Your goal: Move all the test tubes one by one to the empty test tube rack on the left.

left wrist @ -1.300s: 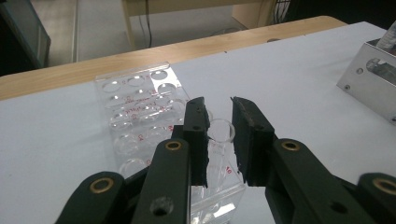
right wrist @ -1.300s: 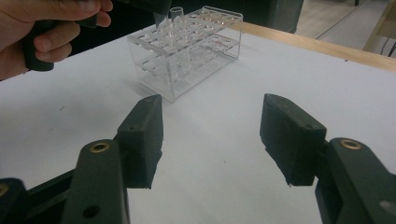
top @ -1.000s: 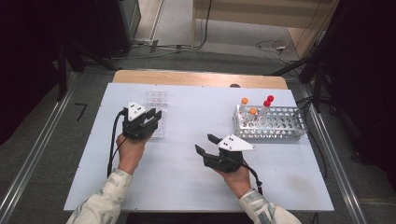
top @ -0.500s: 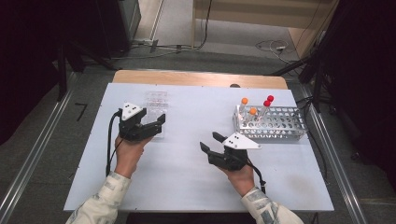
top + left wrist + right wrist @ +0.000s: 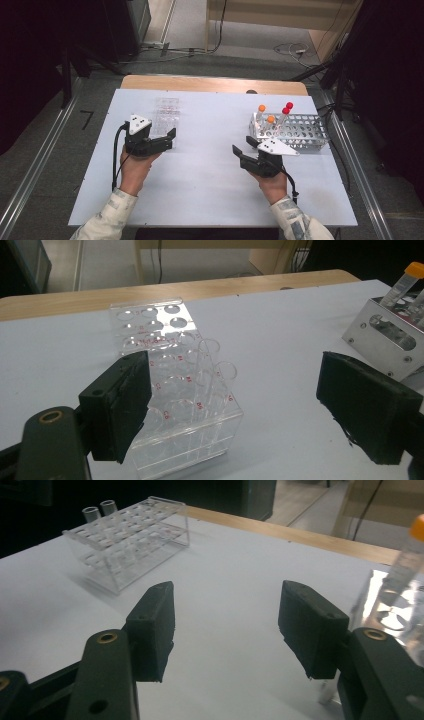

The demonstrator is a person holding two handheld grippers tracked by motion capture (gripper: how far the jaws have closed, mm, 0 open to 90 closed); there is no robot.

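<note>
Left gripper view | clear rack (image 5: pixel 170 390) | red well labels, mostly illegible

- Left gripper (image 5: pixel 167 137): held low over the table in the person's left hand (image 5: pixel 134 167), jaws pointing right in the high view; they have just been opening and stand wide apart, nothing pressed between the pads.
- Right gripper (image 5: pixel 243 150): in the right hand (image 5: pixel 272 182), jaws parted with bare table between them, pointing up-left.
</note>
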